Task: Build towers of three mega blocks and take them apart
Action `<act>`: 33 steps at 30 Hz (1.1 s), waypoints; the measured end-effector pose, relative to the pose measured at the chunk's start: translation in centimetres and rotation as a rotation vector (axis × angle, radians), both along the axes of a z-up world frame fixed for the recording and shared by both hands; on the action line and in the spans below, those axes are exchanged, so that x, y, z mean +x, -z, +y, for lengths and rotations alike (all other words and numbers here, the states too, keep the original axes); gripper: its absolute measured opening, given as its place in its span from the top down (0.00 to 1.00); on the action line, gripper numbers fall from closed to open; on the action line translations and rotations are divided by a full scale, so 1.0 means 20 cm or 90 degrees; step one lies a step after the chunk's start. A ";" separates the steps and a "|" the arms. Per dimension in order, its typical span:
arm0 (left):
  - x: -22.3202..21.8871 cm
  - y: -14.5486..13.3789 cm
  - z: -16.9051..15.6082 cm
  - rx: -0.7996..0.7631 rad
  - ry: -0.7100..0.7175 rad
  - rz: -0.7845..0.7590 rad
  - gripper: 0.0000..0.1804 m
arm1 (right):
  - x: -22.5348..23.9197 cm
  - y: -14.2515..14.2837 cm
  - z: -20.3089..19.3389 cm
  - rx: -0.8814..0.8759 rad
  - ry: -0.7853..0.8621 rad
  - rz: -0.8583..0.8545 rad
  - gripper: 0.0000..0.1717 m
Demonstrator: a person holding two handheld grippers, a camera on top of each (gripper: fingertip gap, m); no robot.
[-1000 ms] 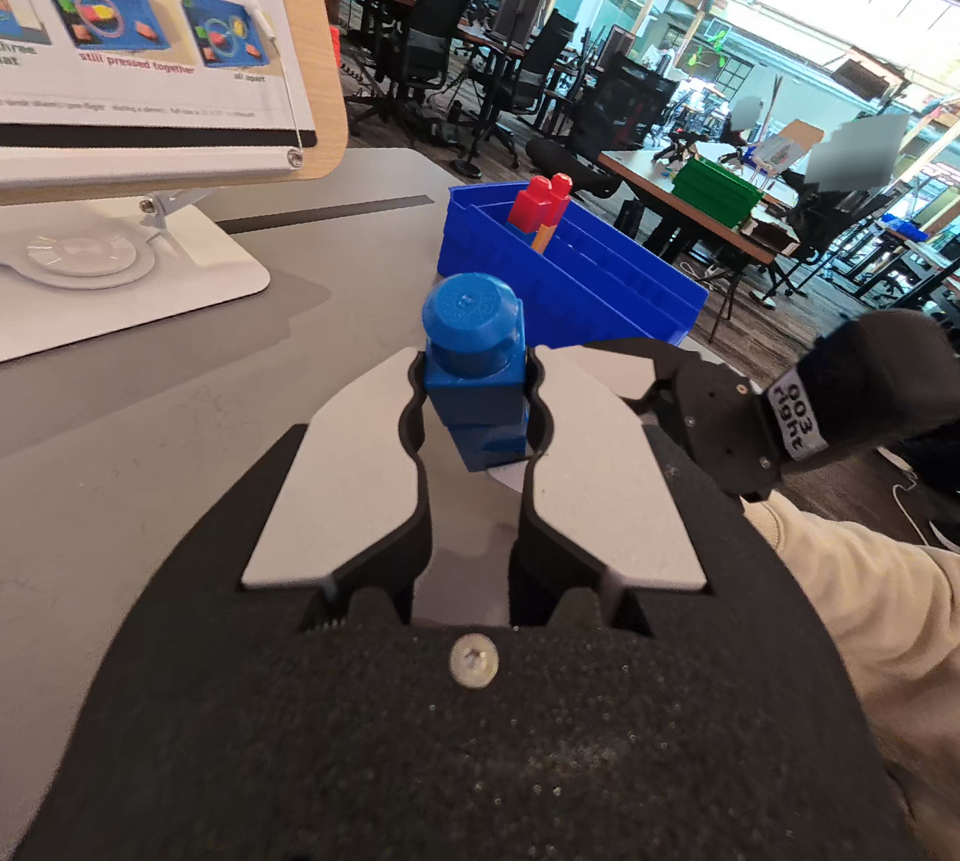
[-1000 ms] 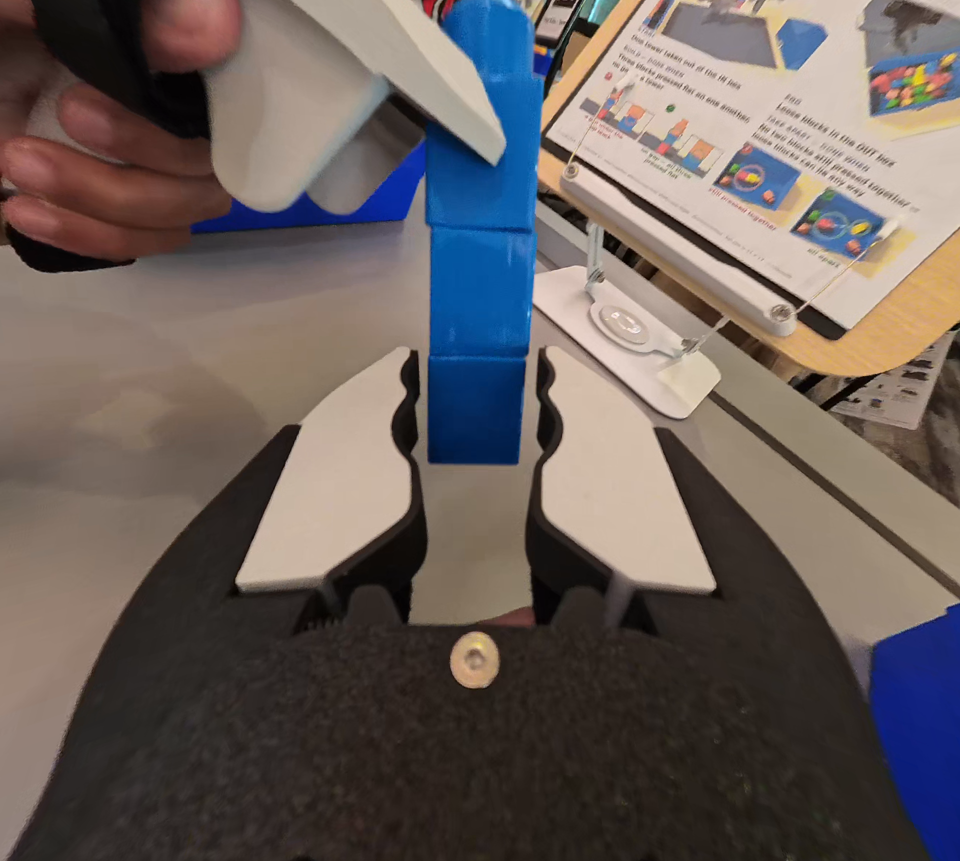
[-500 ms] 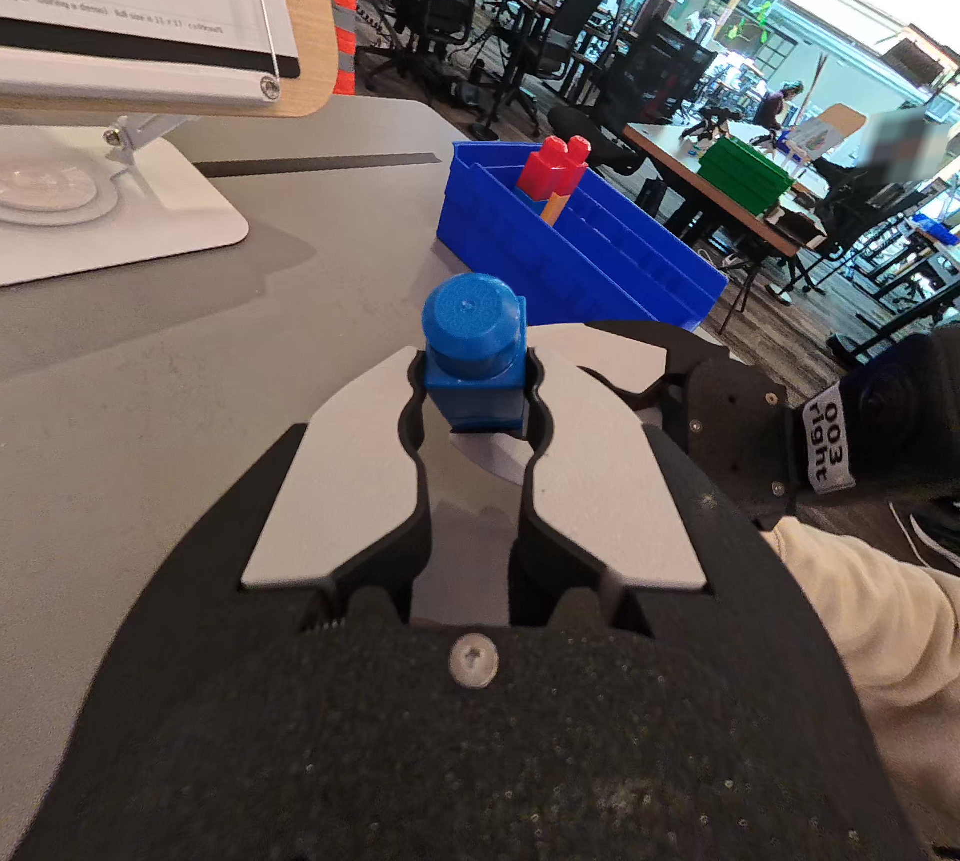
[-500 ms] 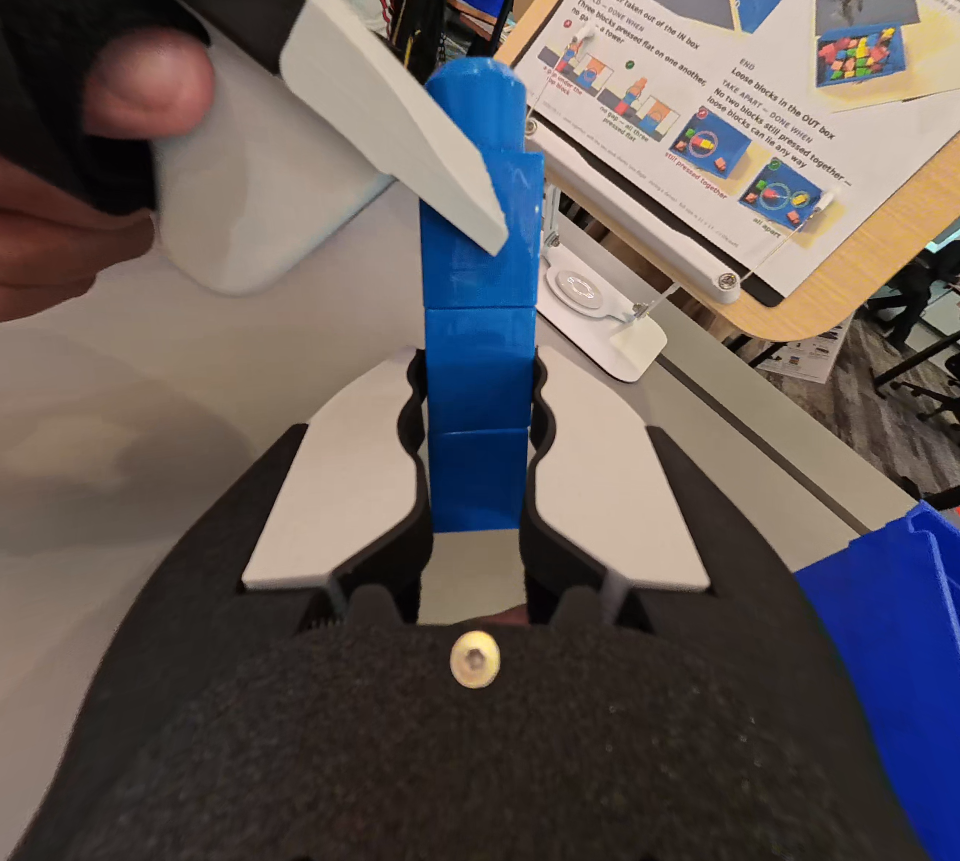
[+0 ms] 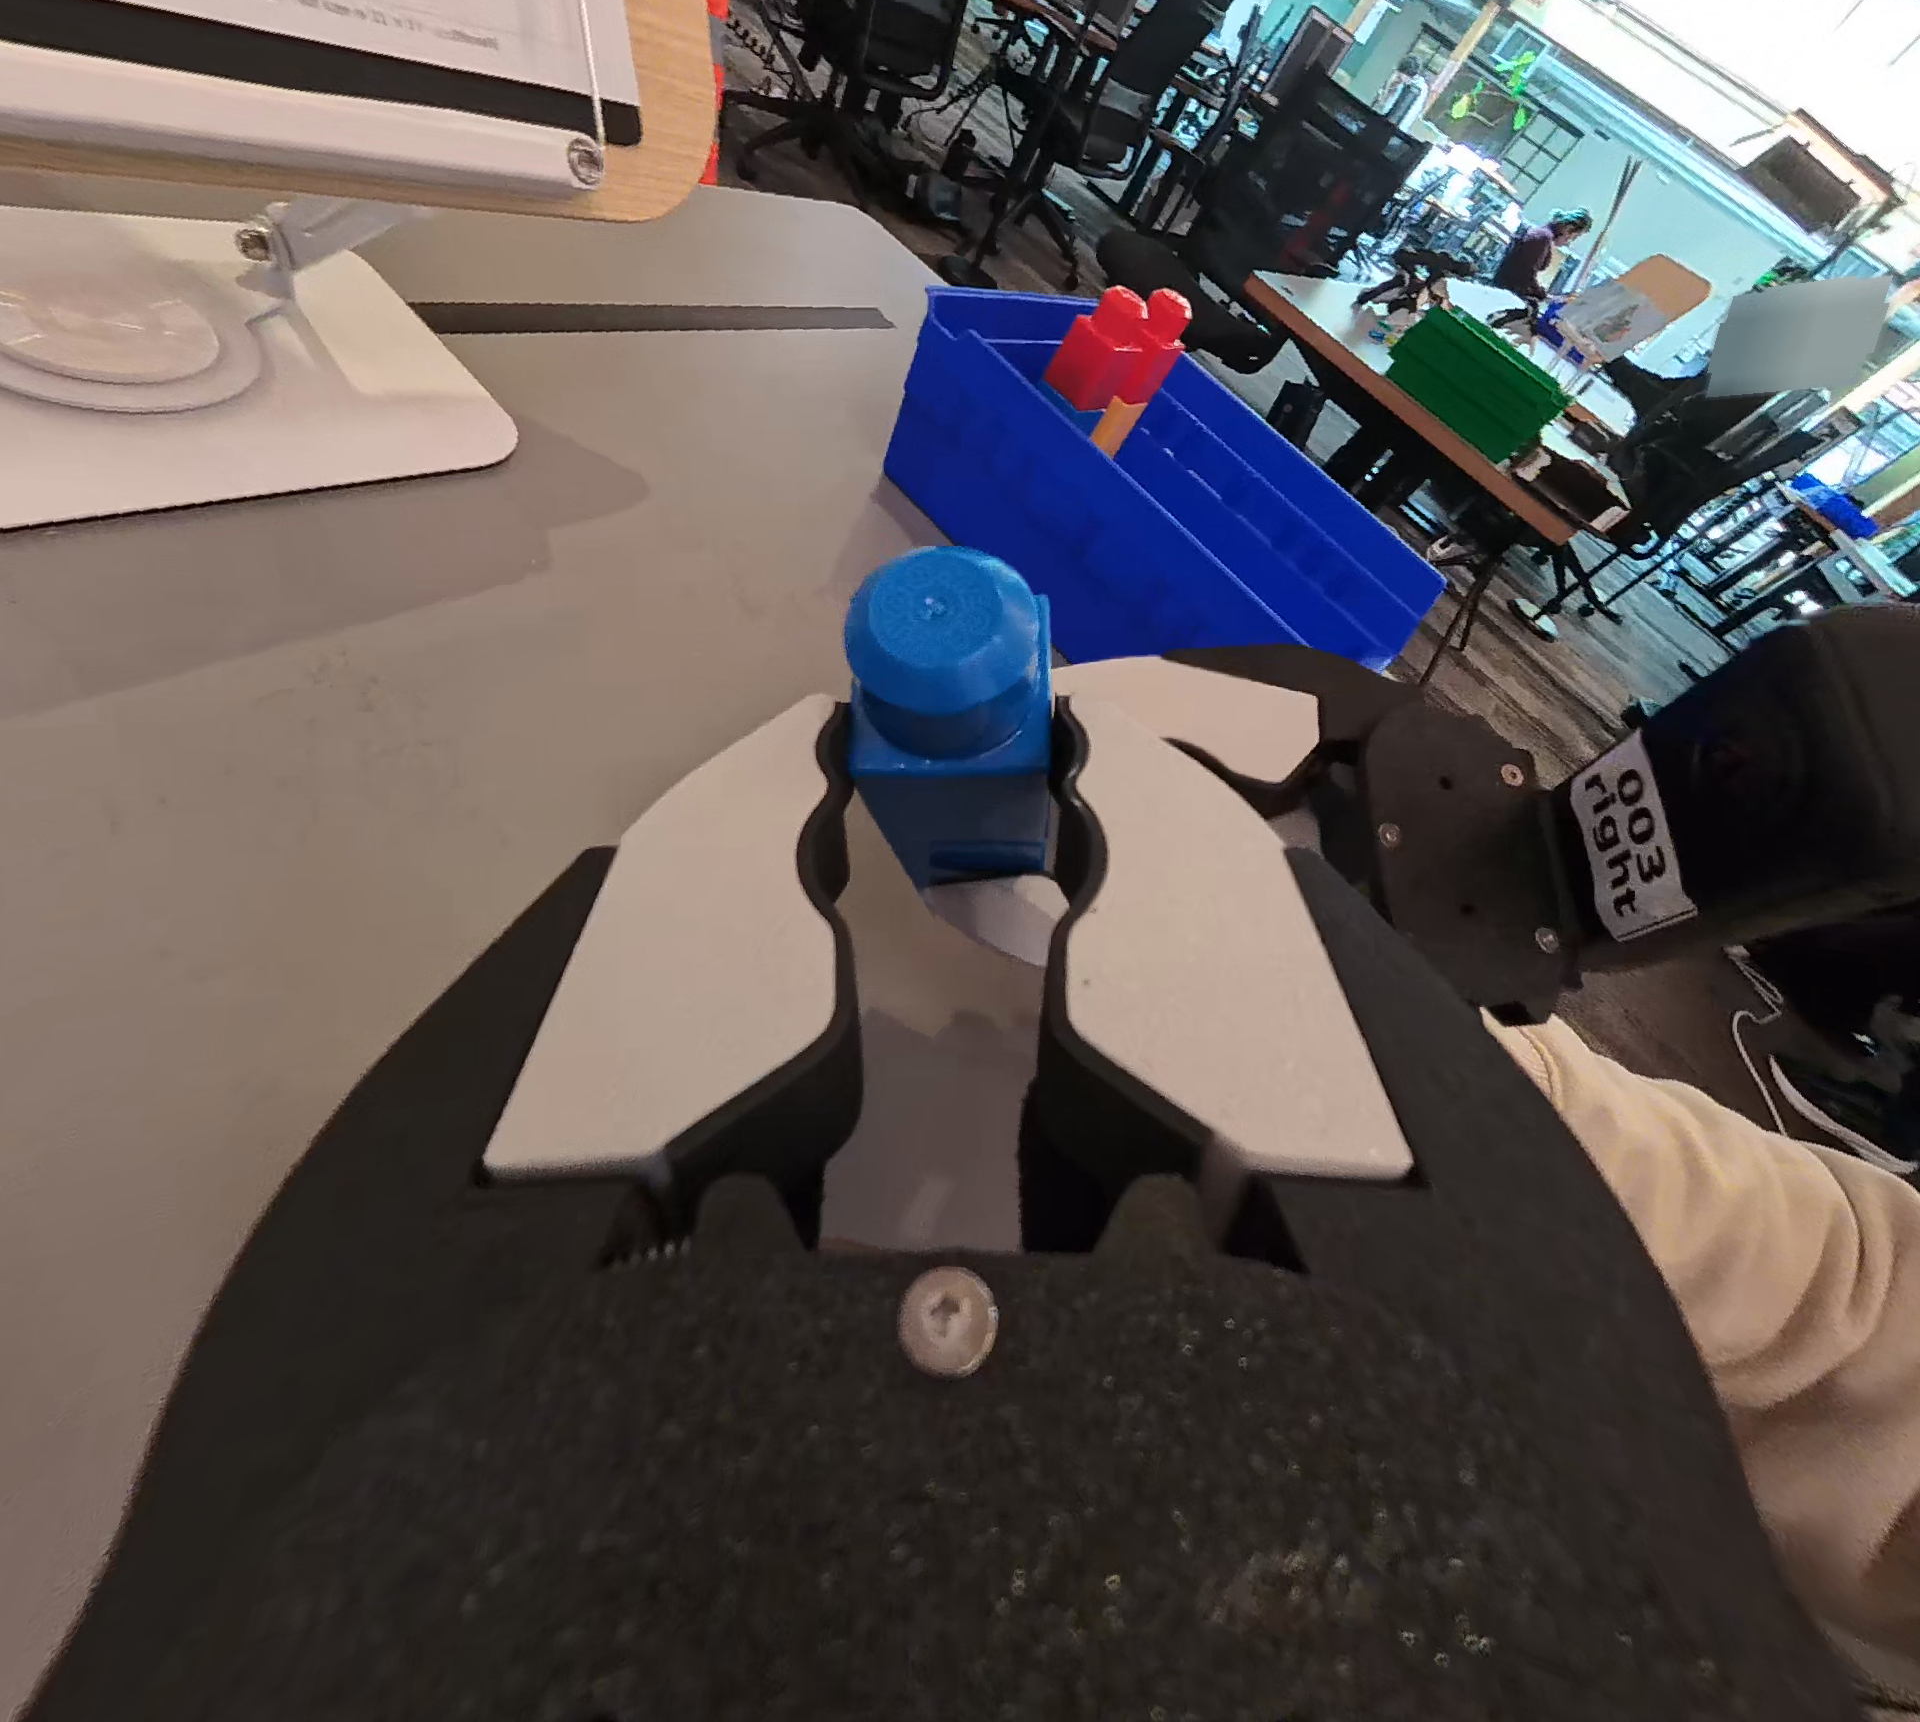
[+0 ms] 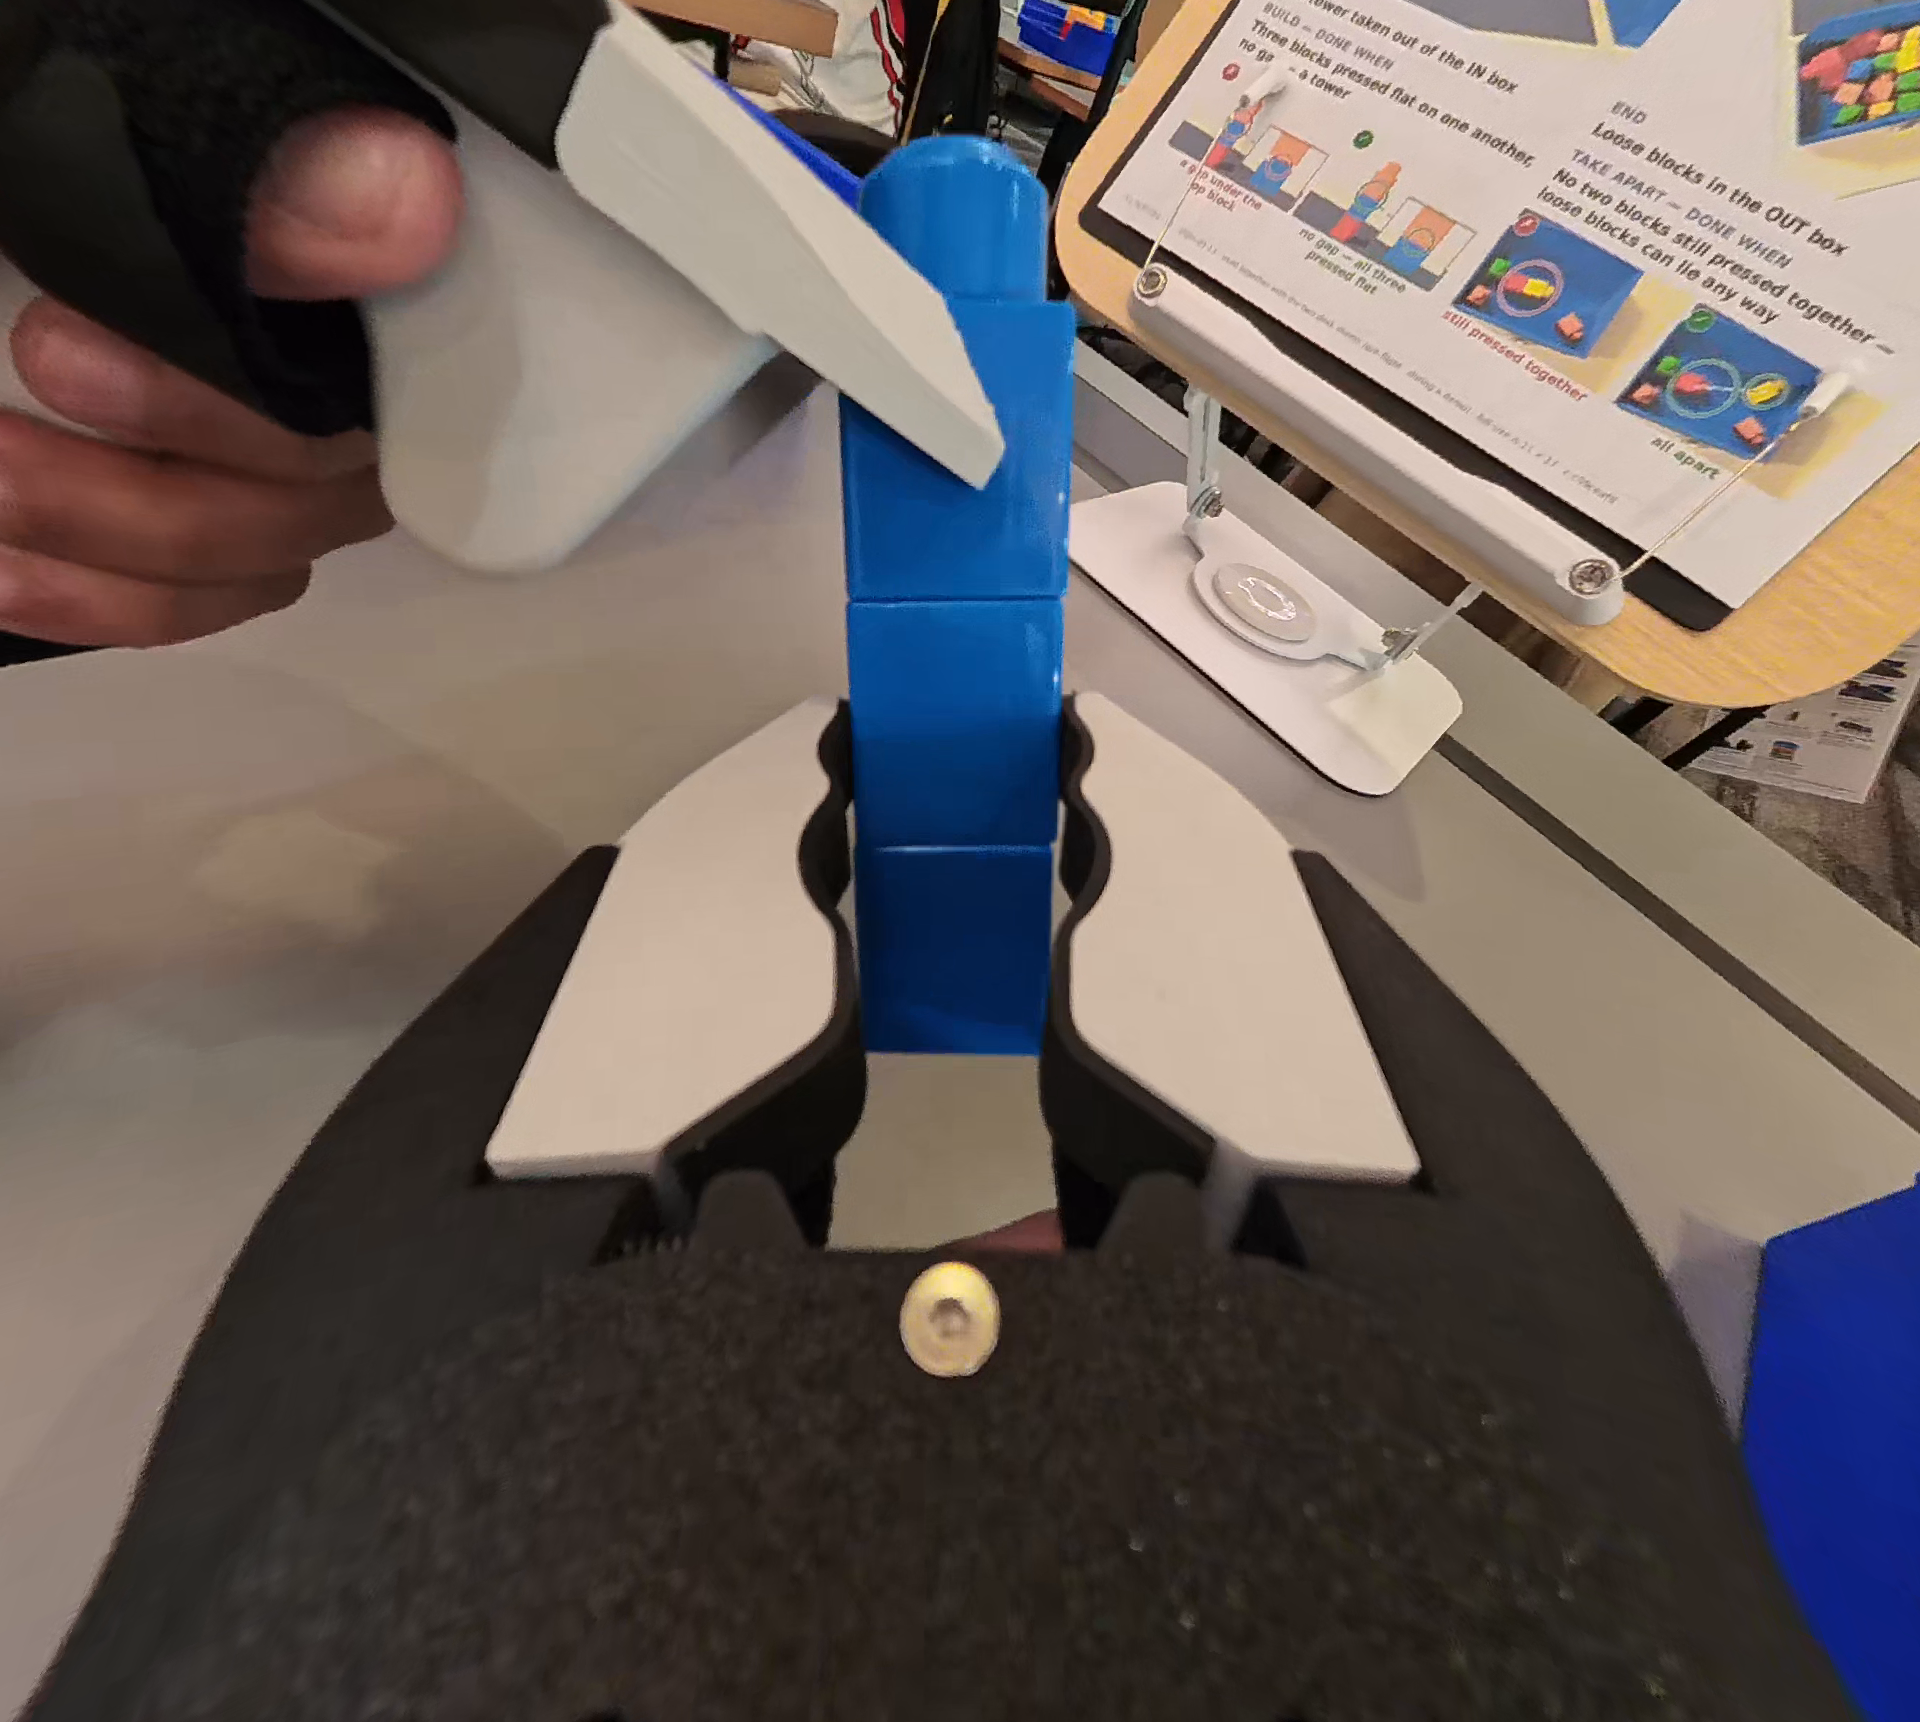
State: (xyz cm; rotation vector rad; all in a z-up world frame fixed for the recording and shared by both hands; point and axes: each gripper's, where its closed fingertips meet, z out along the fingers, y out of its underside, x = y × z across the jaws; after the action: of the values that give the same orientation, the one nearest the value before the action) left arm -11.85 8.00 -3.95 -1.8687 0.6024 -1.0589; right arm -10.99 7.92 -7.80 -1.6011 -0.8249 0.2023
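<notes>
A tower of three blue plastic mega blocks [image 6: 951, 633] stands upright above the grey tabletop [image 6: 416, 841], gripped at both ends. The left gripper [image 5: 948, 779] is clamped on the top block [image 5: 951, 768], its black-edged white fingers [image 5: 727, 924] pressing both side faces just below the round stud. In the right wrist view that gripper's white finger [image 6: 790, 322] lies across the top block from the left, with a gloved hand [image 6: 177, 301] behind it. The right gripper [image 6: 954, 799] is clamped on the lower part of the tower, its pads pressed against the middle and bottom blocks. A blue plastic bin [image 5: 1143, 509] sits on the table beyond the tower, holding a red block [image 5: 1117, 342] stacked on an orange one. A printed instruction sheet on a wooden board with a white stand [image 6: 1299, 633] stands beside the tower, well apart from it. A cream sleeve [image 5: 1766, 1309] shows at lower right.
</notes>
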 end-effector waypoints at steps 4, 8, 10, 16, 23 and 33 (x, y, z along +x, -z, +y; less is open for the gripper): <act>0.02 -0.01 -0.02 0.030 0.016 0.005 0.80 | 0.02 0.01 0.01 0.003 0.013 -0.014 0.79; 0.00 -0.10 -0.07 0.050 0.058 -0.066 0.62 | 0.06 -0.05 0.00 0.024 0.022 0.001 0.79; -0.08 -0.11 -0.06 0.097 0.029 -0.075 0.60 | 0.10 -0.09 0.00 0.030 0.028 0.027 0.79; -0.24 -0.02 0.04 0.171 -0.050 -0.110 0.63 | 0.40 -0.40 -0.06 0.055 0.085 0.129 0.79; -0.21 0.04 0.05 0.204 -0.050 -0.109 0.65 | 1.09 -0.66 -0.13 0.087 0.228 0.180 0.79; -0.18 0.02 0.05 0.233 -0.046 -0.091 0.67 | 1.39 -0.07 0.34 -0.255 0.177 0.118 0.79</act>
State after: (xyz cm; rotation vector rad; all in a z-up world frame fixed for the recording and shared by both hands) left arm -15.41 8.96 -4.29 -1.4742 0.5962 -0.9532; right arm 16.73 14.69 -6.50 -2.0171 -0.4276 0.3258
